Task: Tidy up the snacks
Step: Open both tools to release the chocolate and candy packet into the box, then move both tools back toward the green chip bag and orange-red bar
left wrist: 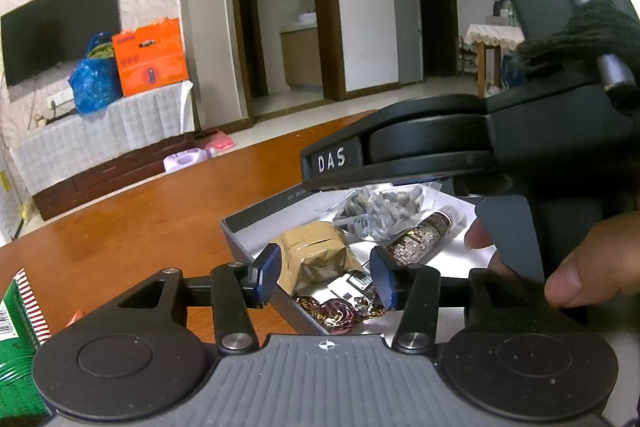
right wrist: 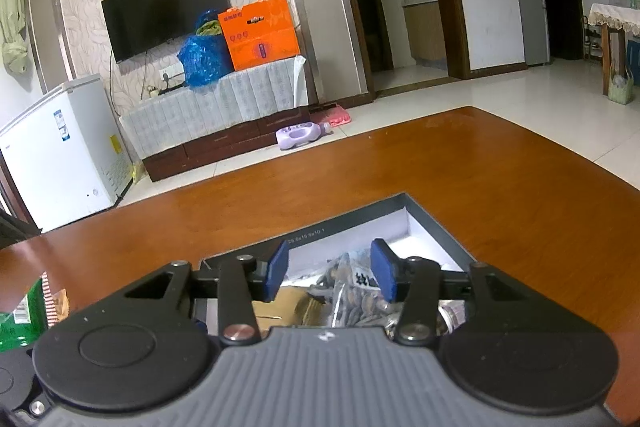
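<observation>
Both grippers hang over an open gray box (left wrist: 256, 227) that sits on a shiny brown wooden table (left wrist: 160, 211).

The left gripper (left wrist: 326, 273) has its blue pads (left wrist: 269, 269) apart, and nothing is pinched between them. It is let go. Below the gap lie the snacks inside the box. A gold-brown packet (left wrist: 316, 255) is at the left. A shiny dark candy wrapper (left wrist: 340, 311) lies at the near edge. A clear bag of dark seeds (left wrist: 380, 215) lies at the far side. A dark tube with a sparkly pattern (left wrist: 420, 237) lies at the right, next to the seeds.

The right gripper (right wrist: 330, 273) is also spread open, with its blue pads (right wrist: 278, 271) holding nothing. The clear bag of seeds (right wrist: 352, 291) shows in the gap under it, and I cannot tell if the pads touch the bag. The gold-brown packet (right wrist: 288, 303) is just to the left of the bag.

In the left view the other gripper (left wrist: 460, 147) is big and black at the right, over the far part of the box. A hand (left wrist: 568, 267) holds its handle.

A green packet (left wrist: 18, 339) with red and white stripes lies on the table, out of the box, at the near left. Far off there is a black TV (right wrist: 168, 11) on the wall and an orange box (right wrist: 260, 31) on a low cabinet
</observation>
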A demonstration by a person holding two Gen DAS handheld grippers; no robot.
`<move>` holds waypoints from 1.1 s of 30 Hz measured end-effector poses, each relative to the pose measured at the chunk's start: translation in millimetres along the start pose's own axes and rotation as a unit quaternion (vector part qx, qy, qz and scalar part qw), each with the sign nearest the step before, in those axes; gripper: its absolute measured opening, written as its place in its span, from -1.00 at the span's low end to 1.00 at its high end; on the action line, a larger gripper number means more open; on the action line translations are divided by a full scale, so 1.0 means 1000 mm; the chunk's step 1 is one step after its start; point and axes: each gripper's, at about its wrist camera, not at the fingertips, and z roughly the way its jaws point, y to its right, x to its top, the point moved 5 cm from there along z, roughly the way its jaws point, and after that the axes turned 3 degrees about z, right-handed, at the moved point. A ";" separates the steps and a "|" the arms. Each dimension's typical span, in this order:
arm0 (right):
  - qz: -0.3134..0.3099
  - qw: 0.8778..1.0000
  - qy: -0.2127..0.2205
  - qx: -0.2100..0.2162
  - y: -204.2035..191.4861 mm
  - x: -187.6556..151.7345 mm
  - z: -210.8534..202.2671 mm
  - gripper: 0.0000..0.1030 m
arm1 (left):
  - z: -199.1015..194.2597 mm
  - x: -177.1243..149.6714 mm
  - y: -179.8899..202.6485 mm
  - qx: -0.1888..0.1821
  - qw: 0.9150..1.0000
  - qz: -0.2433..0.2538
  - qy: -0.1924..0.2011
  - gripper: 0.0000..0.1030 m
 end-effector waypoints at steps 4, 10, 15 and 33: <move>0.012 1.000 0.016 -0.004 0.006 0.003 -0.007 0.22 | -0.002 -0.001 -0.008 -0.001 1.000 -0.019 -0.007 0.36; 0.021 0.999 0.037 0.001 0.003 0.005 -0.023 0.37 | -0.019 0.008 -0.020 0.018 1.000 -0.015 0.009 0.67; 0.016 0.997 0.070 0.010 -0.009 0.005 -0.043 0.67 | -0.037 0.017 -0.032 0.030 0.999 -0.028 0.022 0.99; -0.073 0.989 0.064 0.107 -0.079 -0.014 -0.084 0.84 | -0.139 -0.011 -0.077 0.070 0.994 0.088 0.007 0.99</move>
